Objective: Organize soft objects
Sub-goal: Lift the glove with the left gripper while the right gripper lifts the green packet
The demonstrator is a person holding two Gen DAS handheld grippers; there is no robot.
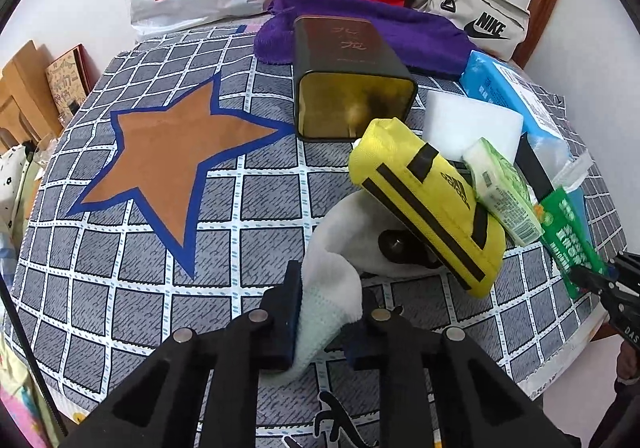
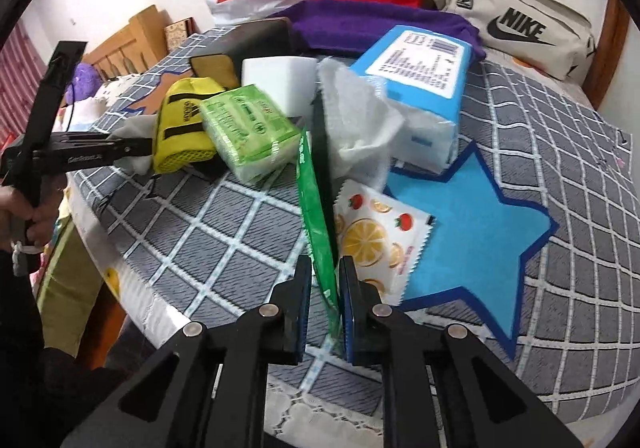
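Where the left gripper [image 1: 326, 322] clamps its fingers on the white sock [image 1: 332, 288], the cloth's far end disappears under the yellow pouch [image 1: 428, 204], which also half hides a dark round object that cannot be identified. The right gripper [image 2: 325, 312] has its fingers pinched on the edge of a green packet [image 2: 316, 224] standing on edge, its print too foreshortened to read. Behind it on the bed's checked cover [image 2: 224, 224] lie the green tissue pack [image 2: 248, 128], a fruit-print sachet [image 2: 380, 240] and a blue tissue pack [image 2: 420, 88]; the tin [image 1: 352, 88] lies on its side, open mouth forward.
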